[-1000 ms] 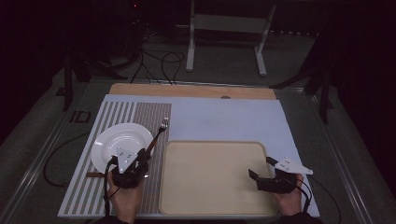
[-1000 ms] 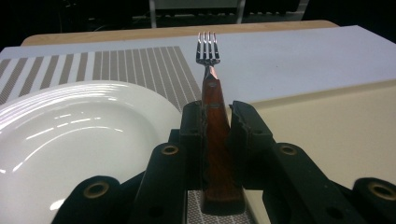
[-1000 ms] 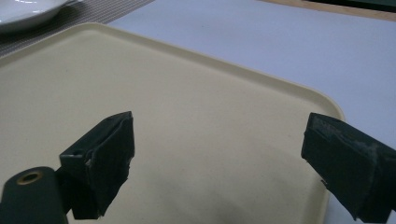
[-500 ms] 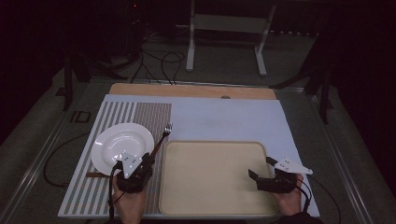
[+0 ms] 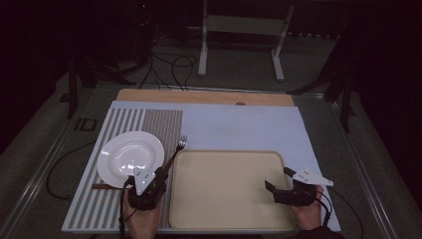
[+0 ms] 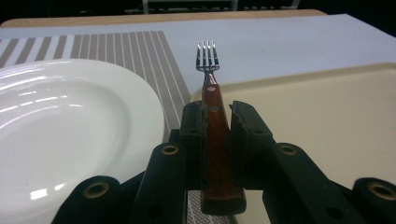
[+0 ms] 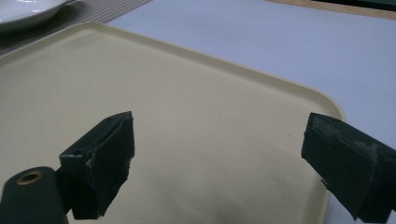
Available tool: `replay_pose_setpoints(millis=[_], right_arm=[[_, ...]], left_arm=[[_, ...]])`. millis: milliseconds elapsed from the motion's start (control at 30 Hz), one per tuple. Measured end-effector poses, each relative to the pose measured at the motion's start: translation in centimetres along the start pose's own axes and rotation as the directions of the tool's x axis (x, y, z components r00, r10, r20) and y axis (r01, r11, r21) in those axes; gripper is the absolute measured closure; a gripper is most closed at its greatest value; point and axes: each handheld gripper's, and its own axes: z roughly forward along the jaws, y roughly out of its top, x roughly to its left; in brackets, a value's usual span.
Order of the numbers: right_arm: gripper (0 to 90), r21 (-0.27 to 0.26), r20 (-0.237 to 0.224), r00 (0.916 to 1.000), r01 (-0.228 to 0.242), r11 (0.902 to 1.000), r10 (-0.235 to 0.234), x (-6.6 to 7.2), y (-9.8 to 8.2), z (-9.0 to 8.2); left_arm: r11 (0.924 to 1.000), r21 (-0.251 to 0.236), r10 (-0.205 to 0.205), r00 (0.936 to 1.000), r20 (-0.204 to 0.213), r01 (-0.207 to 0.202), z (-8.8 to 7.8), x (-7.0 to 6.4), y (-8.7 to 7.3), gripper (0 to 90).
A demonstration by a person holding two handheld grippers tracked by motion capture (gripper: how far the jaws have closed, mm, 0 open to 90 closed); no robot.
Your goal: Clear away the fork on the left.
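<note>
Left gripper view: the fork (image 6: 208, 77) is seen clamped by its reddish wooden handle between the 2 black jaws of the left gripper (image 6: 215, 126), its long axis running straight away toward 12 o'clock, with 4 shiny metal tines at the far end and 2 pale rivets on the handle. From the high view, the fork (image 5: 175, 153) is shown slanting toward 1 o'clock, between the round glossy white plate (image 5: 130, 157) and the left rim of the smooth beige tray (image 5: 226, 189); the striped placemat (image 5: 144, 124) lies beneath. Rivets cannot be made out there. The right gripper (image 5: 279, 180) is held over the tray's right edge at 4 o'clock, its jaws spread wide with nothing between them.
</note>
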Motion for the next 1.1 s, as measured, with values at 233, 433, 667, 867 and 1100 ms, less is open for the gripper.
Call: replay_pose_setpoints(millis=[233,433,667,867,1100], right_arm=[[9.5,0.002,0.0,1.0,-0.001,1.0,0.001,0.0,0.0,0.0],[9.5,0.003,-0.001,1.0,-0.001,1.0,0.001,0.0,0.0,0.0],[9.5,0.003,0.0,1.0,0.0,1.0,0.0,0.0,0.0,0.0],[9.5,0.003,-0.001,1.0,-0.001,1.0,0.001,0.0,0.0,0.0],[9.5,0.003,0.0,1.0,0.0,1.0,0.0,0.0,0.0,0.0]], left_arm=[[1.0,0.009,0.003,1.0,0.006,-0.003,0.1,-0.6,-0.5,75.8],[0.9999,0.013,-0.002,1.0,0.009,0.002,0.1,-0.9,-0.9,75.9],[1.0,0.008,0.006,1.0,0.006,-0.006,-0.2,-1.4,-1.4,90.0],[0.9981,0.051,-0.035,0.9986,0.038,0.033,0.3,-0.6,-2.3,89.8],[0.9997,0.021,-0.016,0.9979,0.063,0.014,-0.3,-0.2,-1.8,86.1]])
